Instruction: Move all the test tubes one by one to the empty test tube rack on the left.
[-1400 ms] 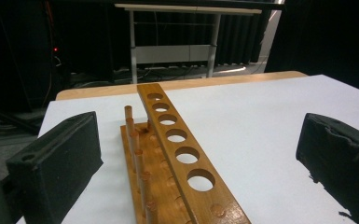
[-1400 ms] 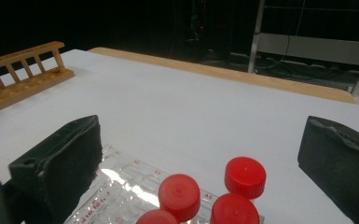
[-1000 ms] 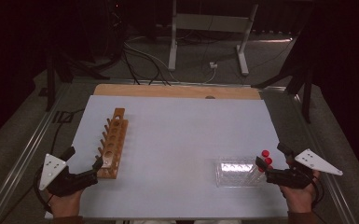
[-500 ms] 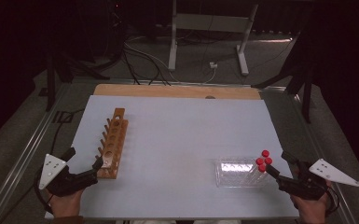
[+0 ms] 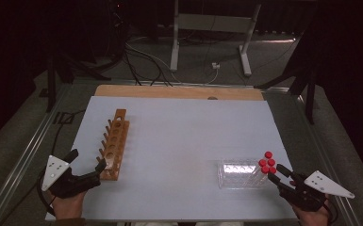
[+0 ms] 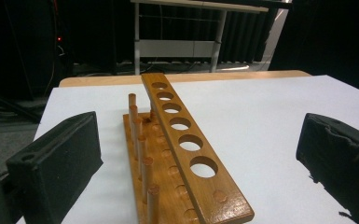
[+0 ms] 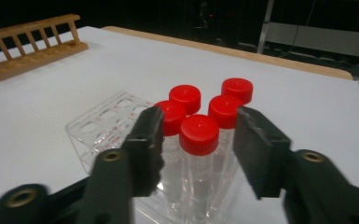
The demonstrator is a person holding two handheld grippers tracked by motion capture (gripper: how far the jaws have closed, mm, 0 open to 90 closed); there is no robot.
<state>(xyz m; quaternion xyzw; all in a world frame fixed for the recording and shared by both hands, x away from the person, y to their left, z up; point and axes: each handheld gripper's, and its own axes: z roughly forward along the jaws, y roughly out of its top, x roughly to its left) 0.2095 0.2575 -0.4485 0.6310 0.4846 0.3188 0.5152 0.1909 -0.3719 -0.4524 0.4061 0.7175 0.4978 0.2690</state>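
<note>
- Straddling the nearest red-capped tube (image 7: 198, 135), the right gripper (image 7: 197, 154) has its jaws set to either side of the clear body just under the cap; they have just been closing, and a sliver of gap still shows on each side, so the pads do not yet press on it.
- That tube stands upright at the near end of the clear plastic rack (image 7: 103, 126), with four more red caps (image 7: 237, 89) clustered just behind it.
- In the high view the right gripper (image 5: 277, 175) comes in from the lower right corner, tips at the red-capped end of the clear plastic rack (image 5: 238, 173), which sits near the front right of the white worktop (image 5: 184, 136).
- At the lower left, the left gripper (image 5: 86, 162) rests with its jaws spread wide and nothing between the pads, just at the near end of the wooden rack (image 5: 113, 147).
- From the left gripper view, the wooden rack (image 6: 182, 154) runs away from the camera, its row of round holes empty and its pegs upright along one side.
- Beyond the white sheet, a strip of bare wooden board (image 5: 179, 92) edges the far side of the worktop.
</note>
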